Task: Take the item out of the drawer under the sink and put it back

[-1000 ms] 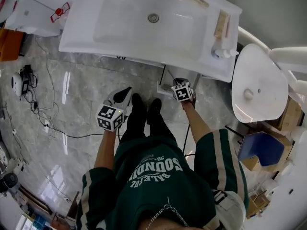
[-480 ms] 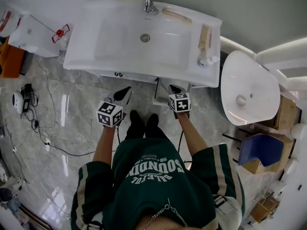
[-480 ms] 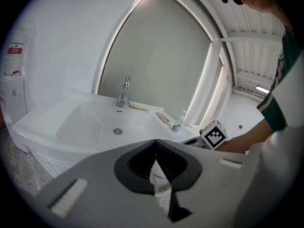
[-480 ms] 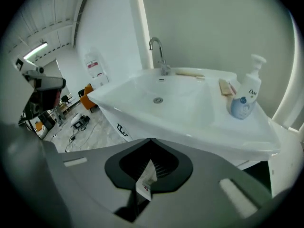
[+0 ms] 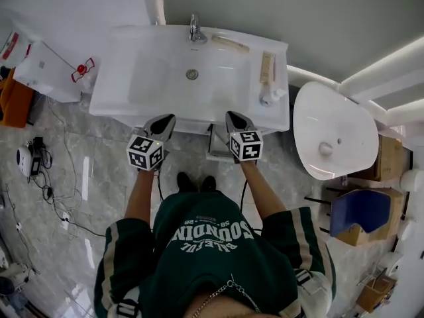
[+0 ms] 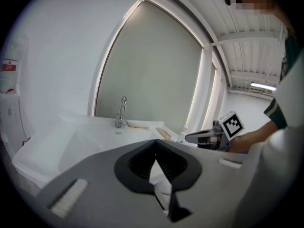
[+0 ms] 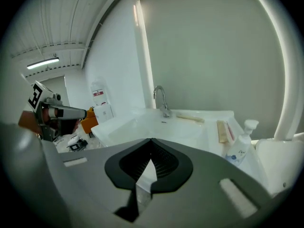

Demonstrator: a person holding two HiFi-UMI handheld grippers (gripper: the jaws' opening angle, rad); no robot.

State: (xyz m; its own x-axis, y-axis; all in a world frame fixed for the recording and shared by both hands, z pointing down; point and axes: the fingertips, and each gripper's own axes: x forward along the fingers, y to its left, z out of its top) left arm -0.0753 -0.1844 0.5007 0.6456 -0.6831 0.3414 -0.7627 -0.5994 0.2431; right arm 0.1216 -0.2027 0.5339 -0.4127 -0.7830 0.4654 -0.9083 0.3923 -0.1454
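A white sink (image 5: 132,98) with a chrome faucet (image 5: 195,28) fills the top of the head view. My left gripper (image 5: 162,124) and right gripper (image 5: 236,120) are held side by side at the sink's front edge, both shut and holding nothing. In the left gripper view the shut left gripper (image 6: 156,141) points over the basin (image 6: 71,146) toward the faucet (image 6: 121,112). The right gripper (image 7: 151,140) likewise faces the basin (image 7: 156,127). A white cabinet part (image 5: 217,144) shows below the sink between the grippers; whether it is a drawer is unclear. No item is visible.
A pump bottle (image 5: 268,97), a wooden brush (image 5: 266,66) and a long pale item (image 5: 230,43) lie on the sink's right side. A white toilet (image 5: 331,131) stands to the right. A white box (image 5: 46,71) and cables (image 5: 40,171) lie left.
Both grippers have risen from low in front of the cabinet to the sink's front edge. The head view has tilted so the sink sits lower in the picture.
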